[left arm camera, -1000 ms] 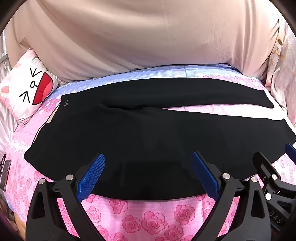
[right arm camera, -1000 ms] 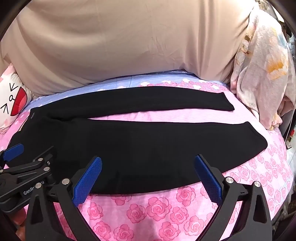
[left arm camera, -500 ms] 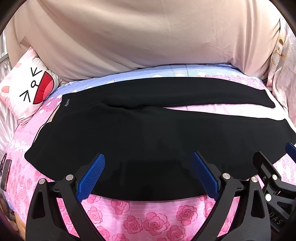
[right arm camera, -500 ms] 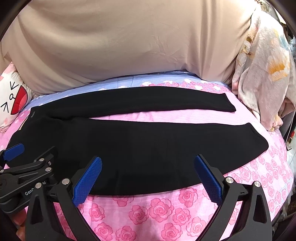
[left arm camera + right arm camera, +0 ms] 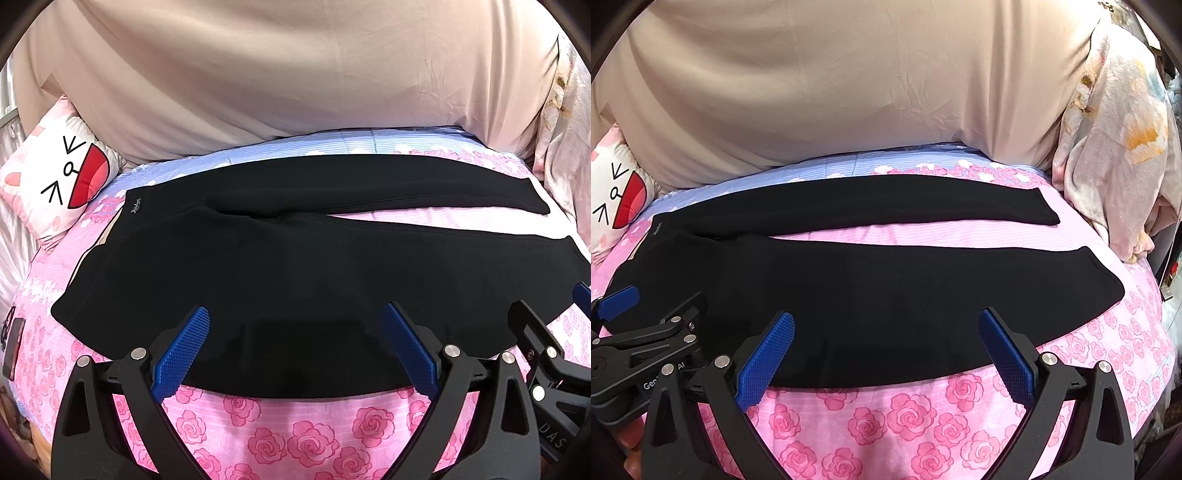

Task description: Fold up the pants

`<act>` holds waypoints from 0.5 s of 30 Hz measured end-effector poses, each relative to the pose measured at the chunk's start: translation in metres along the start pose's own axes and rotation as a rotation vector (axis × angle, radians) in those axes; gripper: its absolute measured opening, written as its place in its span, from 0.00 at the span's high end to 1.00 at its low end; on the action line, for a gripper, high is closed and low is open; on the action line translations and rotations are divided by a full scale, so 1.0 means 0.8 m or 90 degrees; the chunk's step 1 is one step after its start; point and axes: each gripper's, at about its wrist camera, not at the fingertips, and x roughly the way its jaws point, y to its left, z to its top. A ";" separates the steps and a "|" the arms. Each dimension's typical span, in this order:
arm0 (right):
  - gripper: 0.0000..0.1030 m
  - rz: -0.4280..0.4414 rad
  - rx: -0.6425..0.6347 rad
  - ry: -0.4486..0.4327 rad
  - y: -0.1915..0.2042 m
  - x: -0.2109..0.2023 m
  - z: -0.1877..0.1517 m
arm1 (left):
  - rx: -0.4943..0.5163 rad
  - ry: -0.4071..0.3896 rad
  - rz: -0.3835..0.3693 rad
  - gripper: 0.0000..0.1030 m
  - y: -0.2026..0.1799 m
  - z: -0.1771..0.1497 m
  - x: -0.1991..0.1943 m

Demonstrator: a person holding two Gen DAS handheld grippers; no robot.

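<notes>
Black pants [image 5: 295,273]: spread flat on the bed, waistband toward the left, both legs running out to the right. The legs part from the crotch, showing a wedge of sheet between them. The far leg [image 5: 886,201] lies nearer the wall; the near leg [image 5: 923,295] is the one closest to both cameras. A small pale label sits at the waistband's far corner.
Bed sheet [image 5: 295,435]: pink with a rose print, turning to a pale blue stripe along the far edge.
Left gripper [image 5: 295,350]: blue-padded fingers spread wide, holding nothing, poised over the near hem of the pants at the seat and upper leg. Whether the tips touch the cloth cannot be told.
Right gripper [image 5: 886,349]: fingers likewise spread wide and empty, over the near edge of the near leg, further toward the cuff.
Spacing: the two grippers stand side by side, each showing at the edge of the other's view.
Pillow [image 5: 55,177]: white with a cartoon face, at the left end of the bed.
Beige cloth [image 5: 295,74]: hangs behind the bed.
Floral blanket [image 5: 1119,147]: bunched at the right end.
</notes>
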 end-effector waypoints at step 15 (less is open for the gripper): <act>0.06 0.000 -0.003 0.001 -0.003 -0.001 0.000 | 0.003 0.003 -0.006 0.10 0.000 0.003 -0.001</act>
